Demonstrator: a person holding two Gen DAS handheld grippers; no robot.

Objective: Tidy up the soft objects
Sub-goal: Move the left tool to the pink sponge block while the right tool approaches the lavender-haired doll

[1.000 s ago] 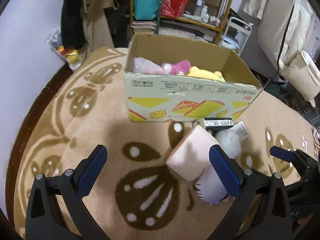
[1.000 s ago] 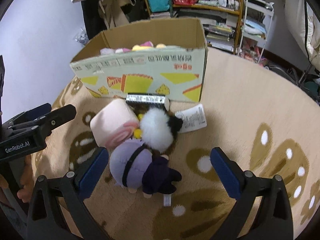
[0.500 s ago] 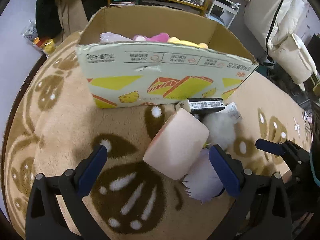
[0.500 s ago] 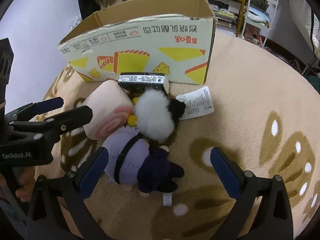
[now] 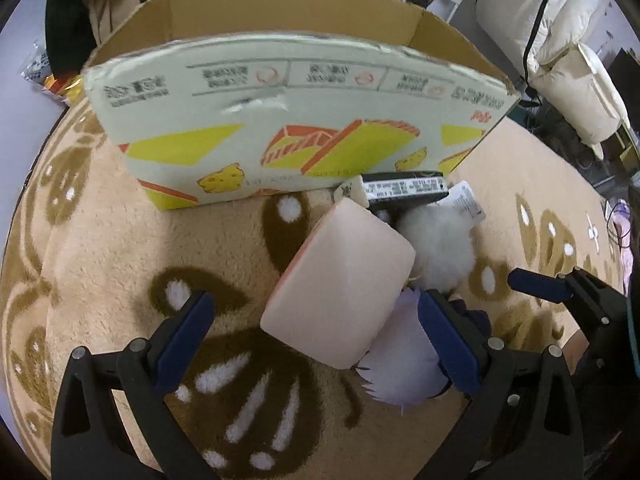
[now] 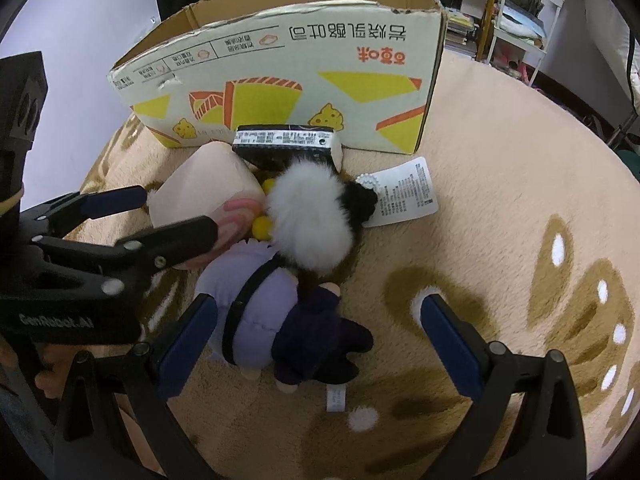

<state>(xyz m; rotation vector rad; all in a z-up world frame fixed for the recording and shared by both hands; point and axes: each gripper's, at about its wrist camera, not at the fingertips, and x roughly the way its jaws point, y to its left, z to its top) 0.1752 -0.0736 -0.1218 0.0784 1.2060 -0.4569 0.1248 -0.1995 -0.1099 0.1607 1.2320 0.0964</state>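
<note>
where the plush tan rug (image 5: 100, 248) with its brown and white leaf pattern meets the cardboard box (image 5: 296, 120), i see three soft toys bunched together just in front of the box's printed wall. the pink cushion (image 5: 344, 288) is a smooth, rounded block with a pink swirl on one end, tilted against the others. beside it, touching, lies a fluffy white and black toy (image 6: 316, 216) with long fur and a paper tag (image 6: 404, 192). a doll (image 6: 272, 320) with a pale purple head and dark blue body lies on the rug just below it.

my left gripper (image 5: 316, 340) is low over the rug, its blue padded fingers wide apart on either side of the cushion. my right gripper (image 6: 316, 344) also gapes wide, its fingers straddling the doll, apart from it.
</note>
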